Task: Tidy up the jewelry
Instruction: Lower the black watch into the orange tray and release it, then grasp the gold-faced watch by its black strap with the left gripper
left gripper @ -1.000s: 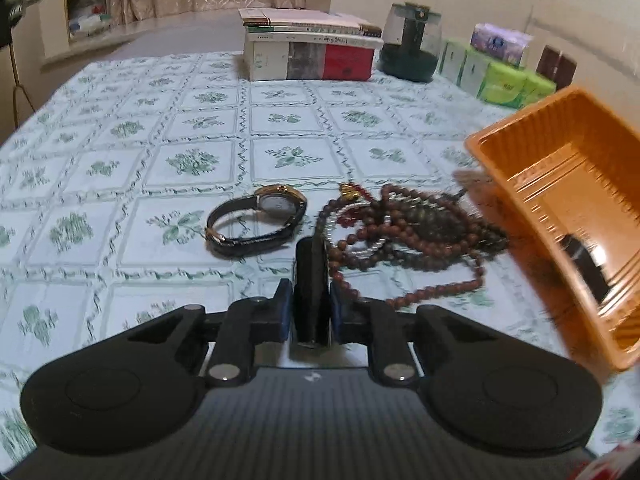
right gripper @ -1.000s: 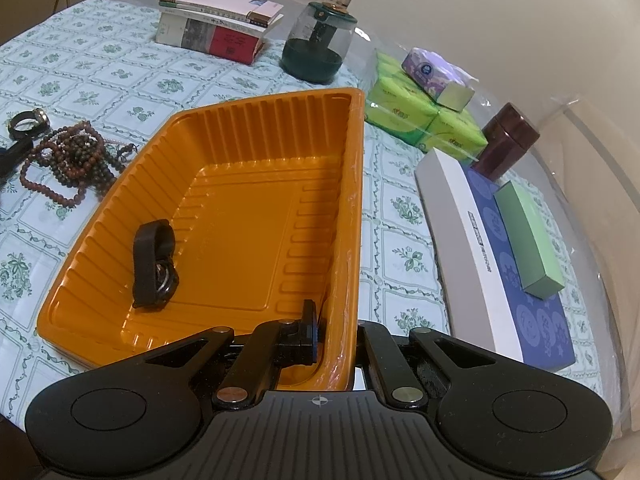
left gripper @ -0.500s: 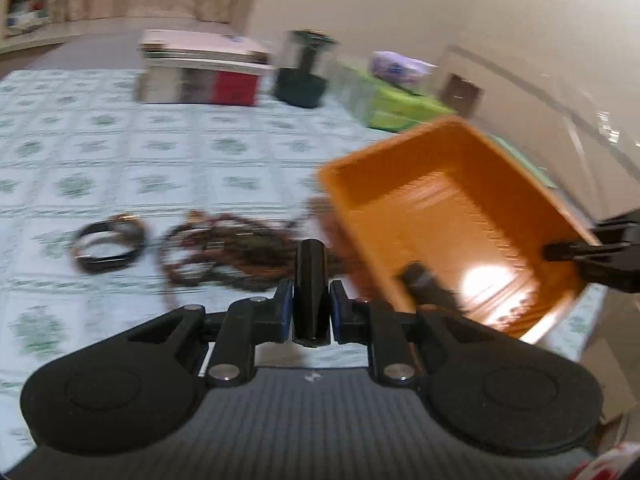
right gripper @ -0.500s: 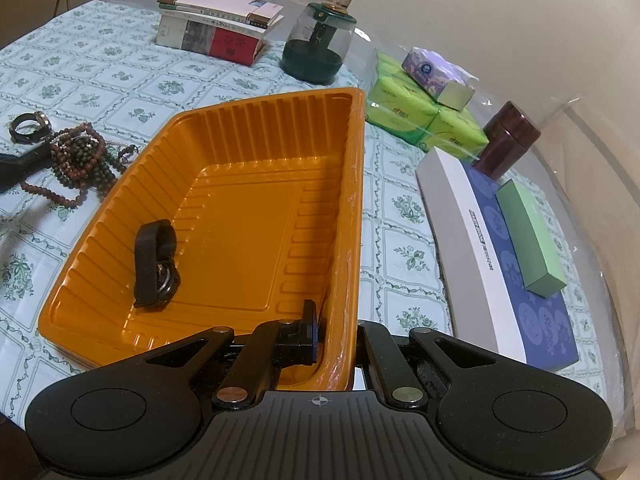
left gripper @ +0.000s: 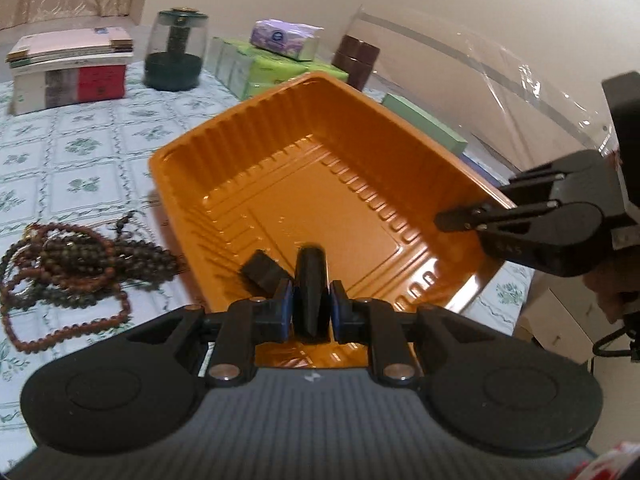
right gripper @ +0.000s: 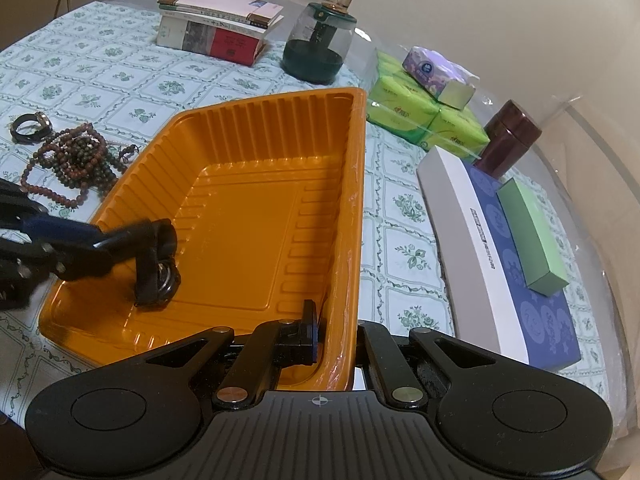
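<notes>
Tray [right gripper: 248, 216], orange, stands on the tabletop [right gripper: 100, 80]; the right tool [right gripper: 334, 344] is clamped on its near right rim. The left tool [left gripper: 311, 300] grips a black strap [left gripper: 310, 280] over the tray's left part. Beads [right gripper: 72, 156] and a watch [right gripper: 30, 128] lie left of the tray.

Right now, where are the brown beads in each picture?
Left wrist view: the brown beads lie at the left edge, left of the orange tray.
Right wrist view: the beads lie upper left, left of the tray.
Shared landmark: the orange tray.
</notes>
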Demonstrator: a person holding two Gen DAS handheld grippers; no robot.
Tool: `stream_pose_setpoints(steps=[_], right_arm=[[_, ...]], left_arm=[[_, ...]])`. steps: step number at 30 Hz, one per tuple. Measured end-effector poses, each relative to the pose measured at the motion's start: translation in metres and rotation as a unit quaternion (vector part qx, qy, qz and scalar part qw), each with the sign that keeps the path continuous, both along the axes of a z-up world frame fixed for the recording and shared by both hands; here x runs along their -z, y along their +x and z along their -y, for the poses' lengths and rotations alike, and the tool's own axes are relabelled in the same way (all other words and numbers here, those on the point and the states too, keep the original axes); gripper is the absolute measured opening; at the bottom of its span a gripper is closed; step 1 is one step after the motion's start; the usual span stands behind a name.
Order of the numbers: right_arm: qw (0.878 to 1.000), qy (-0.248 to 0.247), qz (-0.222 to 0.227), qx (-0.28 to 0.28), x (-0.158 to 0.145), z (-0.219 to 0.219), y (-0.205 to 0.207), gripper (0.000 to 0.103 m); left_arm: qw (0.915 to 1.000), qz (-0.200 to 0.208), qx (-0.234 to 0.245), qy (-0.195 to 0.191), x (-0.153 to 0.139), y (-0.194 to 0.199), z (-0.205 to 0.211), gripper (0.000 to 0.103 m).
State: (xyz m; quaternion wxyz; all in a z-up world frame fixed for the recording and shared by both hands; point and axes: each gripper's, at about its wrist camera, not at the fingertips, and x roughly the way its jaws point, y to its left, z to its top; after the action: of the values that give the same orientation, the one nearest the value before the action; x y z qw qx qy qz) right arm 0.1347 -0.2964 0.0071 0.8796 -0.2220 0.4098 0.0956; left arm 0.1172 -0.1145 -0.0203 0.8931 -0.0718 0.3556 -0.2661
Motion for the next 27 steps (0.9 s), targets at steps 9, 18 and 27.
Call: stream_pose_setpoints(steps=[9, 18, 27], right_arm=[[1.000, 0.000, 0.002, 0.000, 0.000, -0.001, -0.002, 0.003], [1.000, -0.002, 0.002, -0.001, 0.000, -0.001, -0.001, 0.003], [1.000, -0.005, 0.002, -0.001, 0.000, -0.002, -0.002, 0.003]], left_arm=[[0.9991, 0.020, -0.030, 0.023, -0.004, -0.014, -0.027, 0.030], [0.9842, 0.030, -0.160, 0.070, 0.000, -0.023, -0.115, 0.030], [0.9561, 0.037, -0.255, 0.140, 0.013, 0.006, -0.188, 0.032]])
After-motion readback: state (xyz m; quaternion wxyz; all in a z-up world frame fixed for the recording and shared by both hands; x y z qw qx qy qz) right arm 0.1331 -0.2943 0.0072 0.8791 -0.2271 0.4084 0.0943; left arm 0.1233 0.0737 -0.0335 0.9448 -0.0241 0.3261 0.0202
